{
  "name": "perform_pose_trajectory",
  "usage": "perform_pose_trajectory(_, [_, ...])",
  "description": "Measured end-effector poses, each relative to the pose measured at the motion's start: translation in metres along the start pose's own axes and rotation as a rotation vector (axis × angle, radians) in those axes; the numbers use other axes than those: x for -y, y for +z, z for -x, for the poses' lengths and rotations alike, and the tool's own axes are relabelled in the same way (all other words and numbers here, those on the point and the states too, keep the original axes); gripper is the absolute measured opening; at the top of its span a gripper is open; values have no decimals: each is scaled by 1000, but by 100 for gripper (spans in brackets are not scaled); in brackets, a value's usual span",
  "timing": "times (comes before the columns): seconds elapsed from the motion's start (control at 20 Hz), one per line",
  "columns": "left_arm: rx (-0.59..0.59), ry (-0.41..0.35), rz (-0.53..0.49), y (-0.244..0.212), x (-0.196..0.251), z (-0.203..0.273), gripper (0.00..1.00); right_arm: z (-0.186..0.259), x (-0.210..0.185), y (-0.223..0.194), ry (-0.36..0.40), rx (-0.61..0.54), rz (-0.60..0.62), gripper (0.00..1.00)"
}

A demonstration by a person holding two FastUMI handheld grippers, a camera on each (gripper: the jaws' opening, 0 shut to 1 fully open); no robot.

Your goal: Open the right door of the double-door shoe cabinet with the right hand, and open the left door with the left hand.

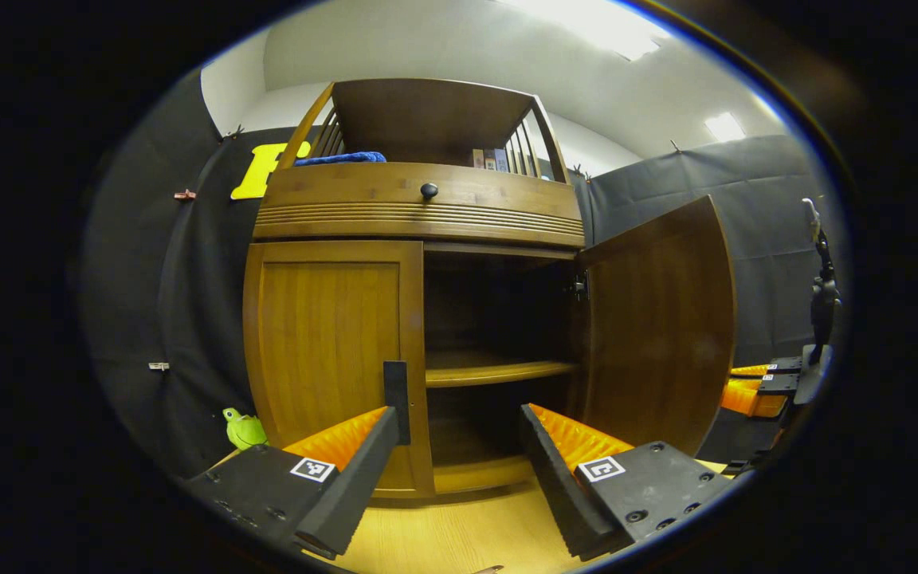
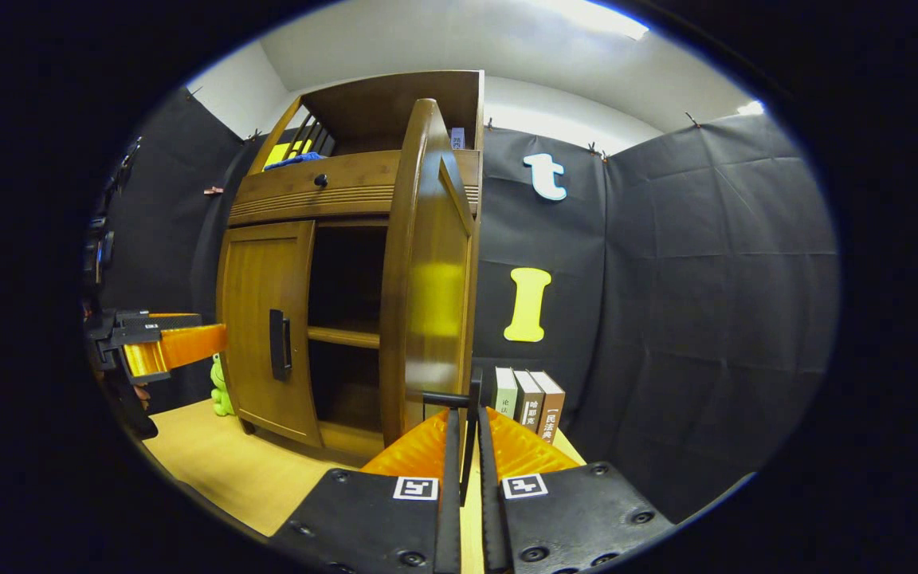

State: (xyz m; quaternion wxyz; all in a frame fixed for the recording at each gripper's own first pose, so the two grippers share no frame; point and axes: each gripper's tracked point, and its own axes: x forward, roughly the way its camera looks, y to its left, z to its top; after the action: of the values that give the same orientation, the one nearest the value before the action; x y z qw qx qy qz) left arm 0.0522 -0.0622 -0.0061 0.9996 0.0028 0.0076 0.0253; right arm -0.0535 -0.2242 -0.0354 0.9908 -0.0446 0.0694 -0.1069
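Observation:
The wooden shoe cabinet (image 1: 419, 215) stands ahead on the table. Its left door (image 1: 323, 351) is closed, with a dark handle (image 1: 395, 402) at its inner edge. My left gripper (image 1: 459, 414) is open in front of the cabinet, its left fingertip just beside that handle. The right door (image 1: 658, 327) is swung wide open, showing a shelf (image 1: 491, 371) inside. In the right gripper view the right door (image 2: 427, 311) is edge-on, and my right gripper (image 2: 465, 414) is shut on its dark handle (image 2: 471, 395). The left gripper (image 2: 172, 343) hovers before the left door (image 2: 264, 327).
A green toy (image 1: 244, 428) sits by the cabinet's left foot. Three books (image 2: 527, 402) stand against the wall behind the open door. A blue cloth (image 1: 343, 158) lies on the top shelf above a drawer knob (image 1: 429, 190). The wooden tabletop (image 1: 459, 526) extends toward me.

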Motion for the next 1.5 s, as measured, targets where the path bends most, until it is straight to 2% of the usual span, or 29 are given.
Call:
perform_pose_trajectory(0.2, [-2, 7, 0, -3, -3, -7, 93, 14, 14, 3, -50, 10, 7, 15])
perform_pose_trajectory(0.25, [-7, 9, -2, -5, -5, -9, 95, 18, 20, 6, -68, 19, 11, 5])
perform_pose_trajectory(0.3, [-11, 12, -4, -6, -8, -11, 93, 23, 22, 9, -88, 29, 14, 13])
perform_pose_trajectory(0.35, [-13, 15, -6, -8, -10, -13, 93, 29, 27, 14, -114, 39, 19, 9])
perform_pose_trajectory(0.4, [-14, 17, -8, -9, -12, -15, 93, 34, 33, 21, -141, 54, 23, 9])
perform_pose_trajectory(0.55, [-15, 19, -17, -12, -17, -25, 95, 45, 31, 30, -113, 87, -27, 7])
perform_pose_trajectory(0.65, [-15, 21, -19, -16, -21, -35, 93, 53, 26, 37, -95, 113, -36, 12])
perform_pose_trajectory(0.7, [-12, 24, -20, -16, -24, -41, 95, 59, 19, 40, -77, 126, -40, 12])
perform_pose_trajectory(0.75, [-14, 30, -20, -20, -28, -47, 93, 64, 6, 41, -40, 134, -50, 8])
perform_pose_trajectory(0.95, [-36, 62, -21, -35, -45, -78, 95, 56, -42, 62, 75, 184, -55, 81])
perform_pose_trajectory(1.0, [-41, 73, -18, -38, -49, -86, 93, 53, -47, 64, 91, 189, -51, 83])
perform_pose_trajectory(1.05, [-48, 83, -18, -44, -54, -93, 93, 47, -52, 64, 103, 191, -47, 95])
perform_pose_trajectory(1.5, [-29, 143, 1, -59, -81, -145, 95, 4, -78, 48, 187, 150, -60, 96])
